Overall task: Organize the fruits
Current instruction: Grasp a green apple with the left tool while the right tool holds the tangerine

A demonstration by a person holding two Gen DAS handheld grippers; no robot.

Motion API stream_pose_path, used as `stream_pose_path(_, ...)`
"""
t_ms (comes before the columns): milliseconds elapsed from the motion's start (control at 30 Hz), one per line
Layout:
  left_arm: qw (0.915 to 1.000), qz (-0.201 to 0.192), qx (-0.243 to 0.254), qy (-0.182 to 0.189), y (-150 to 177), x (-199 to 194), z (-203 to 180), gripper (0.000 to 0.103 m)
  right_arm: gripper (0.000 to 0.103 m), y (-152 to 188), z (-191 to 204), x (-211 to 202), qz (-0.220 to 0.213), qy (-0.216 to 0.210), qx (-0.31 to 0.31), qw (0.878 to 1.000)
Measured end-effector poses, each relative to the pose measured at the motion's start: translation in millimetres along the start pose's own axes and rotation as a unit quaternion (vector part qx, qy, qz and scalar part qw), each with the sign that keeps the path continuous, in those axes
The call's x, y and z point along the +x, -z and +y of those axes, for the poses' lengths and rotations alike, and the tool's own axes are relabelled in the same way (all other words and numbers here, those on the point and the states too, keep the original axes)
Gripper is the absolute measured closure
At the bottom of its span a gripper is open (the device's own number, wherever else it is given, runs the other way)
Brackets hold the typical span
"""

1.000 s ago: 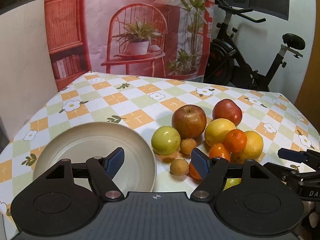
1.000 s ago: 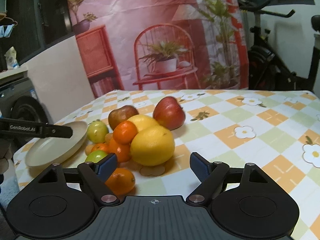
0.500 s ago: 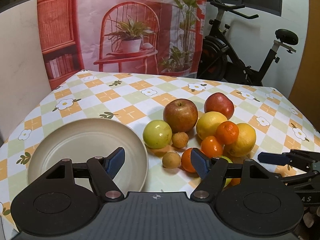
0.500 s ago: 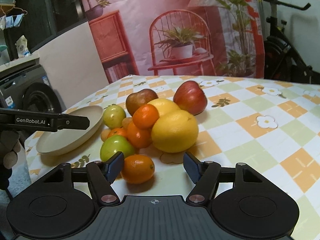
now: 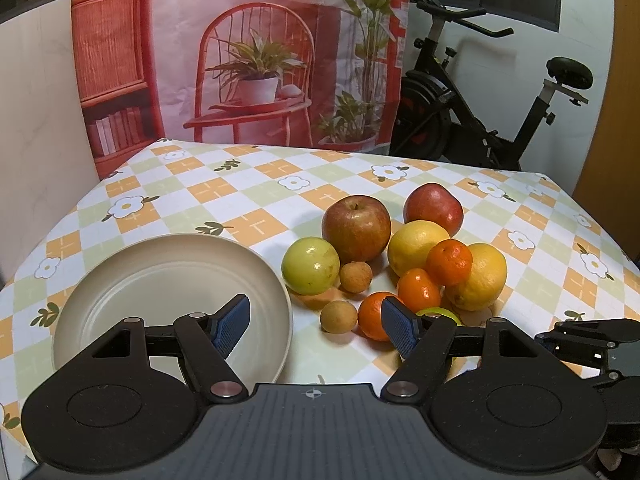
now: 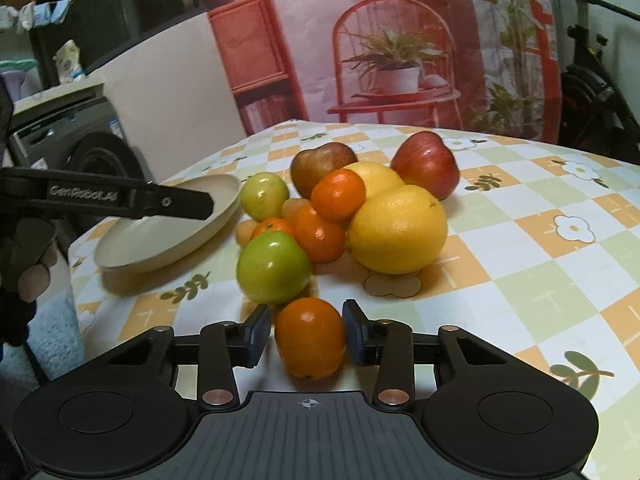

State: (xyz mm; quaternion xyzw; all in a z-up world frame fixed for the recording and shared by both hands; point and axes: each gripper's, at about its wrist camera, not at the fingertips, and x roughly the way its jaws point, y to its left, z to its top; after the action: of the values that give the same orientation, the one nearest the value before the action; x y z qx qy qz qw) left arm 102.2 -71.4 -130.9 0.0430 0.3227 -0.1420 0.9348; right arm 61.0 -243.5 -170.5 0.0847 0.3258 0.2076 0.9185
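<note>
Tangerine [image 6: 310, 338] — between closing right-gripper [image 6: 307, 334] jaws

Checked tablecloth [image 5: 256, 188] bears plate [image 5: 120, 280] and fruit pile [image 5: 416, 240].

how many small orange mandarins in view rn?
4 small orange mandarins: one atop the pile, one just below it, one half hidden behind the round green fruit, one inside the right gripper, whose jaws have just been closing. More may hide underneath.
</note>
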Motion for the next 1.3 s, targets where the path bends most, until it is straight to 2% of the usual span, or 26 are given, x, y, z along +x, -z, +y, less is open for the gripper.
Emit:
stream_pose_path(100,1.0000,0.003,0.001,0.000,1,1,0,0.028,0.065,3,2,-3,0.000,-0.008,-0.012,1.000)
stream_pose_path(233,1.0000,0.006,0.003,0.000,2,3,0,0.028,0.056,3,2,-5,-0.001,-0.010,-0.015,1.000)
stream_pose_path(400,0.9998,0.016,0.010,0.000,4,6,-3,0.028,0.056,5,0,-9,-0.002,-0.009,-0.013,1.000)
stream_pose_path(500,0.9997,0.019,0.012,0.003,4,8,-6,0.028,0.059,5,-1,-9,-0.004,-0.009,-0.011,1.000)
stream_pose_path(567,0.9997,0.022,0.011,0.006,5,9,-8,0.028,0.071,5,-1,-9,-0.003,-0.005,-0.012,1.000)
stream_pose_path(733,0.9995,0.027,0.012,0.010,6,9,-10,0.028,0.071,6,-1,-10,-0.006,-0.006,-0.014,1.000)
stream_pose_path(867,0.9995,0.024,0.011,0.016,4,8,-11,0.028,0.071,3,-9,-11,-0.013,0.028,0.004,1.000)
stream_pose_path(1133,0.9982,0.028,0.000,0.054,4,11,-17,0.028,0.071,2,-40,-31,-0.049,0.082,0.067,0.993)
stream_pose_path(1200,0.9967,0.039,-0.008,0.072,4,16,-21,0.030,0.071,5,-49,-35,-0.058,0.082,0.085,0.991)
stream_pose_path(1300,0.9943,0.040,0.008,0.098,5,17,-30,0.030,0.071,5,-58,-37,-0.066,0.075,0.106,0.989)
